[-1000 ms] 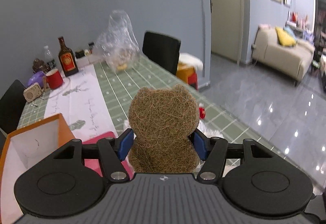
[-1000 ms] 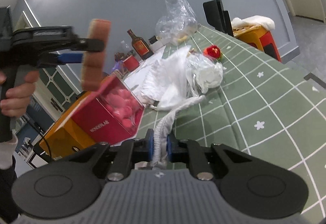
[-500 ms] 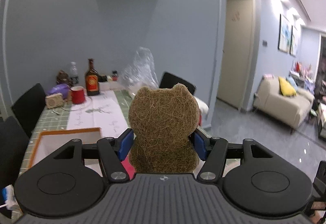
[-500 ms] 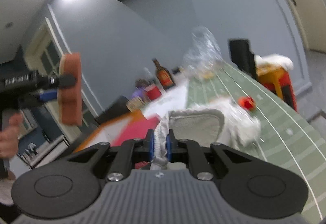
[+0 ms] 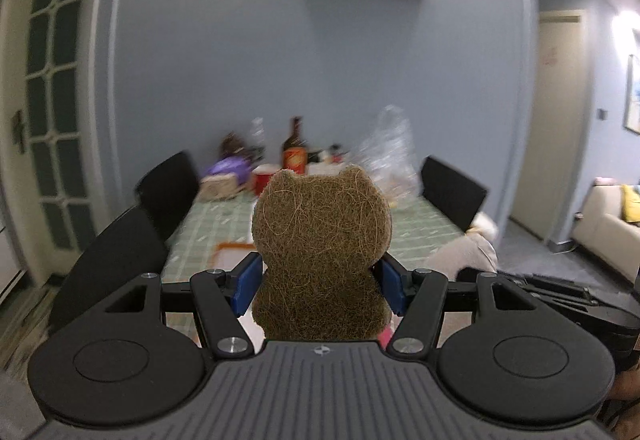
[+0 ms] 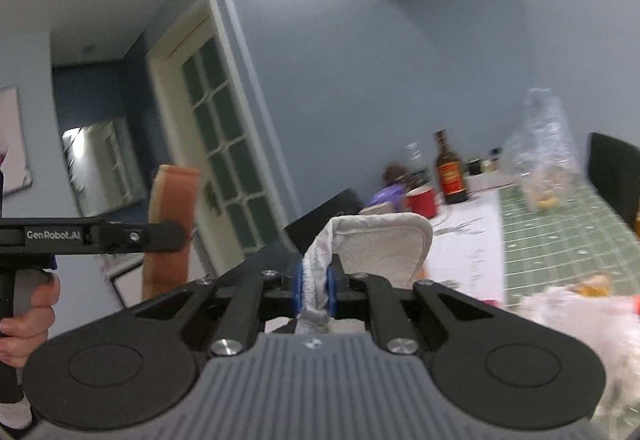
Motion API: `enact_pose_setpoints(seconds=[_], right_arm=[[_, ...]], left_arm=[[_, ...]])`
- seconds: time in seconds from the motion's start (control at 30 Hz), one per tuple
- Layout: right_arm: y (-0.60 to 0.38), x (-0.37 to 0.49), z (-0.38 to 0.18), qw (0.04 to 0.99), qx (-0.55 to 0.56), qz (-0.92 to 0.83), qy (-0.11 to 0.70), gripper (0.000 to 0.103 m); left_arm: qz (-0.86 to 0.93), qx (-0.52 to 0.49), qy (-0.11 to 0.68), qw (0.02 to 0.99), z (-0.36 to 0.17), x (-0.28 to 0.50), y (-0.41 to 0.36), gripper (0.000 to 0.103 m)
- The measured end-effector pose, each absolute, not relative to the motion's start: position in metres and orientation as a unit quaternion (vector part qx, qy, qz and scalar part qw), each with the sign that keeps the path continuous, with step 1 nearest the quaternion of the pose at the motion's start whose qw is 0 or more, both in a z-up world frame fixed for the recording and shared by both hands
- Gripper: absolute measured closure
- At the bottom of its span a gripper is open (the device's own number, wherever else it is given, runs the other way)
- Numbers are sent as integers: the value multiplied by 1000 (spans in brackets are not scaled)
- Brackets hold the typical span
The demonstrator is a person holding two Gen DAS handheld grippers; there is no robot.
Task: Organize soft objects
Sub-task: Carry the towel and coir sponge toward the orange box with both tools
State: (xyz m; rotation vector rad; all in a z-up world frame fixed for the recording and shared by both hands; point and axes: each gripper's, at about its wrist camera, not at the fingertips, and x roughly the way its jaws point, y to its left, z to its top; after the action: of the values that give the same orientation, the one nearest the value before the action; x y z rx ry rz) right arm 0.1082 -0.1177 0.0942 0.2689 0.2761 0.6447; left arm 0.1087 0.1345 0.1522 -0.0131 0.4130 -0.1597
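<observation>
Sponge (image 5: 322, 252) and cloth (image 6: 380, 252) are both up in the air, each held by one gripper above the near end of the table (image 5: 424, 216). The left gripper (image 5: 318, 286) is clamped on the lower sides of the bear-shaped sponge, its blue pads (image 5: 248, 280) pressing in at the waist; in the right wrist view the same sponge (image 6: 170, 232) shows edge-on at the far left as a thick orange-backed slab. The right gripper (image 6: 314, 288) is closed tight on a bunched fold of the white cloth, the rest of which stands up as a soft flap beyond the fingertips.

Both things look very light and yielding. The sponge should spring back when let go, and its coarse fibre face gives good friction, so a grip across the narrow waist seems sound. The cloth is limp and will droop and swing; a hold on a gathered edge, as here, looks safer than on a single layer, which could slip out.
</observation>
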Motion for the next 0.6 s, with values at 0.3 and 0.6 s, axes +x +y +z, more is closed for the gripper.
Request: enact_pose_setpoints(seconds=[0.3, 0.6], right_arm=[[-22, 186, 63, 909, 82, 342, 225, 93], [19, 224, 39, 902, 76, 336, 260, 67]], left_arm=[[-36, -31, 253, 966, 123, 145, 189, 32], [-16, -27, 262, 965, 105, 152, 213, 32]])
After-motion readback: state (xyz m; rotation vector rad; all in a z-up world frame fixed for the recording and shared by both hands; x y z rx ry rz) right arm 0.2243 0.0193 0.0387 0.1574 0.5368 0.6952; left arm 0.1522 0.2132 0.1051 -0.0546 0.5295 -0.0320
